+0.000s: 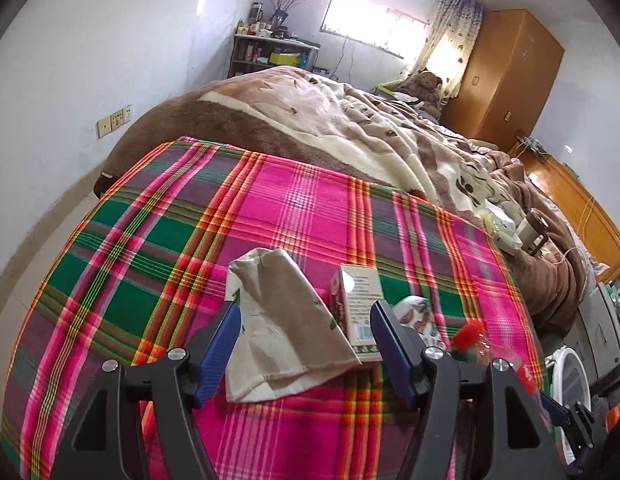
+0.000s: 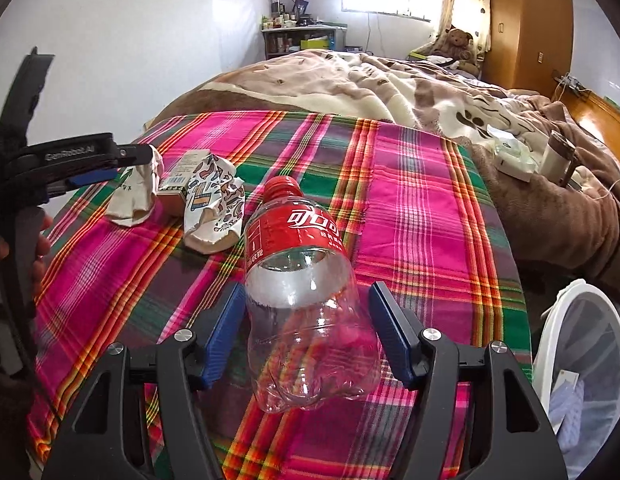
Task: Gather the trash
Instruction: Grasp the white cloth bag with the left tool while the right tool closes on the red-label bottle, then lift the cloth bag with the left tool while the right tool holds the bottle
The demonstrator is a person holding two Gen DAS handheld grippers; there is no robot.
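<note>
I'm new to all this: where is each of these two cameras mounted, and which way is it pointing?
Left wrist view: sits on the left tool, looking forward and down over the plaid bedspread at a crumpled paper bag and small carton; its own blue fingers show.
Right wrist view: sits on the right tool, looking down at an empty cola bottle between its fingers; the left tool and a hand show.
Shared: bag, carton, bottle, bedspread, white bin.

Empty red-labelled bottle (image 2: pixel 305 300), crumpled paper (image 1: pixel 277 320), carton (image 1: pixel 360 308) on bedspread.
</note>
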